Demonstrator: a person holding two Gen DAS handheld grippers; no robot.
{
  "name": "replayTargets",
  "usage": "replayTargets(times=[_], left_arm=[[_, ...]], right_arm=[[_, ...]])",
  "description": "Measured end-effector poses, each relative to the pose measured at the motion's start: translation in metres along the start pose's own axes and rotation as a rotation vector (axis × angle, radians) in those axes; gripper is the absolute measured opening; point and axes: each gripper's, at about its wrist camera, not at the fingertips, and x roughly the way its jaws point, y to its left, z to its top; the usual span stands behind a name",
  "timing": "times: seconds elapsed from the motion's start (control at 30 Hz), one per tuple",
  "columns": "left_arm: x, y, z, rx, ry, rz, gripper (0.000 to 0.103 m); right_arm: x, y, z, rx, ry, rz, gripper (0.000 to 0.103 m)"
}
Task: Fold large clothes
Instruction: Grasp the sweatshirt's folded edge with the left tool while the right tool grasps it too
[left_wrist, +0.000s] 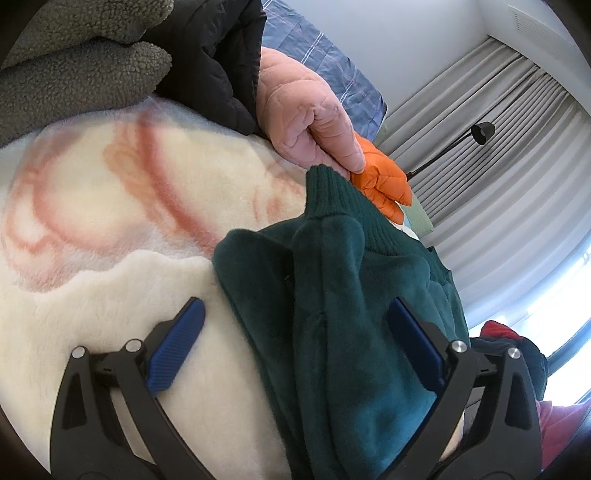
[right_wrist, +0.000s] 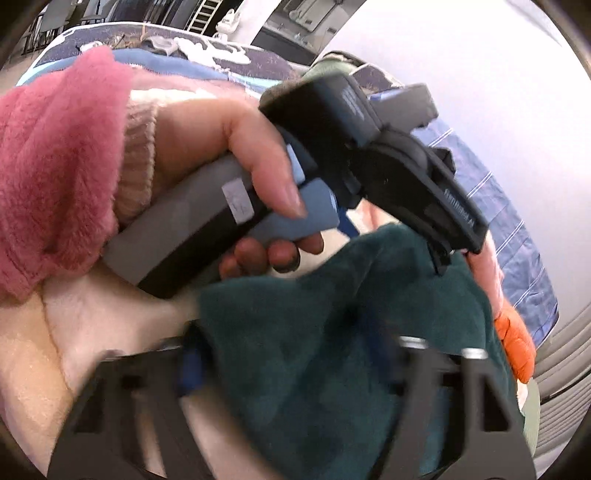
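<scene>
On blanket (left_wrist: 92, 288), one green sweater (left_wrist: 332, 314), two claws

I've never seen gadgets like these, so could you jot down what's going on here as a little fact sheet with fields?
Setting: a cream fleece blanket with a faded pink pattern, clothes heaped along its far edge
Garment being folded: dark green fleece garment, bunched, ribbed cuff pointing away
Left gripper: jaws wide, blue pads either side of the green fabric, not pressing it
Right gripper: blurred; green fabric lies between its fingers, grip unclear
Hand: holds the left gripper's handle, pink fluffy sleeve
Nearby clothes: pink quilted garment, orange puffer item, black jacket, grey fleece
</scene>
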Motion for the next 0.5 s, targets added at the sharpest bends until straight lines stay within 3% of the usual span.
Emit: replayTargets(times=[0.03,0.07,0.1,0.2,0.33,0.5], left_arm=[[-0.001,-0.002,0.002,-0.003,0.002,-0.044,0.076],[-0.001,-0.001,0.004,-0.035,0.003,-0.069,0.057],[-0.001,0.002,0.008,-0.081,0.005,-0.065,0.047],[-0.006,-0.008,0.016,-0.095,-0.005,-0.06,0.043],[-0.026,-0.066,0.039,0.002,-0.055,-0.06,0.042],[-0.025,-0.142,0.062,0.126,-0.057,-0.028,0.042]], right_arm=[[-0.004,-0.005,0.0,0.022,-0.011,0.006,0.035],[-0.01,-0.016,0.001,0.067,-0.025,0.026,0.032],[-0.015,-0.025,0.001,0.105,-0.035,0.039,0.029],[-0.037,-0.059,0.001,0.225,-0.088,0.066,0.028],[-0.073,-0.096,-0.004,0.339,-0.185,0.068,0.027],[-0.121,-0.163,-0.03,0.577,-0.303,0.115,0.027]])
